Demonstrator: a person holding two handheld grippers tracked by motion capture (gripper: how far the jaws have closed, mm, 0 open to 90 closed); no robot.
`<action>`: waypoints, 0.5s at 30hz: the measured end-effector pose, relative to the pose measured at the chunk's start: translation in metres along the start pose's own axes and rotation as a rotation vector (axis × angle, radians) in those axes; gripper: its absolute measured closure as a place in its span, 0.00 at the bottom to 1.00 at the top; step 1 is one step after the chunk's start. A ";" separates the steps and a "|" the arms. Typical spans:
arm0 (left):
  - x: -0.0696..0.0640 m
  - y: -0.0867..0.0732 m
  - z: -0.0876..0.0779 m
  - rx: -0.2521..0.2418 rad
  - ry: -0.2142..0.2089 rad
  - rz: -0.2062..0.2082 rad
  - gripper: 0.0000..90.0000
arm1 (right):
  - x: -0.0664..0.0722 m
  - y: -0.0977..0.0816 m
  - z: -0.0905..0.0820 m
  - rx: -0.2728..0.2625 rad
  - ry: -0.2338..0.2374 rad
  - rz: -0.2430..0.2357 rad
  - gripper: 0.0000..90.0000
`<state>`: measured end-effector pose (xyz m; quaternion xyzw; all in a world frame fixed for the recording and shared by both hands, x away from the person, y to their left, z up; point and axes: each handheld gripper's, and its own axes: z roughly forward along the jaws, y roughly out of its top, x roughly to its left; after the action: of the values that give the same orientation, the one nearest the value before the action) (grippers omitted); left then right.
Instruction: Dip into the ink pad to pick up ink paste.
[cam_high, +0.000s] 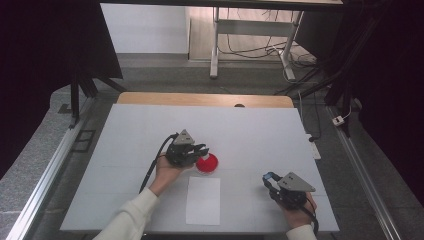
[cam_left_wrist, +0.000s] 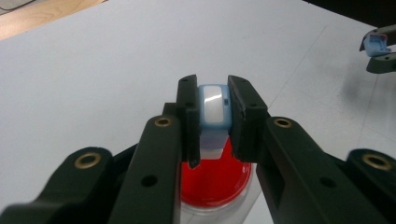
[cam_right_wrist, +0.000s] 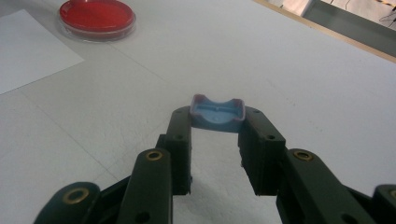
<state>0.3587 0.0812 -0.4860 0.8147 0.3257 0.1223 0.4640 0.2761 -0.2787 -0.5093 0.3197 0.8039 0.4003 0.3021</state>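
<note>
red dish (cam_left_wrist: 215, 179): in the left gripper view its near part runs off the bottom edge; both sides are covered by the left claw (cam_left_wrist: 214, 116).
light-blue piece (cam_left_wrist: 214, 111): its flanks are hidden by the black jaws pressing on it; what it is cannot be told.
blue cap (cam_right_wrist: 217, 113): its two ends are covered by the right claw (cam_right_wrist: 217, 122).
white sheet (cam_right_wrist: 28, 51): cut off by the left edge in the right gripper view.
counter (cam_high: 260, 135): its near edge is partly covered by the sleeves.
</note>
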 end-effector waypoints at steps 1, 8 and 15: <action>0.000 0.000 0.001 0.002 0.001 0.003 0.83 | 0.000 0.000 0.000 0.001 -0.001 0.000 0.73; 0.005 -0.002 0.006 0.025 0.008 -0.002 0.83 | -0.001 -0.001 0.000 0.003 -0.003 0.000 0.73; 0.005 -0.004 0.008 0.047 0.021 0.008 0.83 | 0.000 -0.001 0.001 0.002 0.001 0.000 0.73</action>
<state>0.3651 0.0804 -0.4943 0.8252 0.3300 0.1249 0.4410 0.2763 -0.2789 -0.5101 0.3196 0.8046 0.3996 0.3013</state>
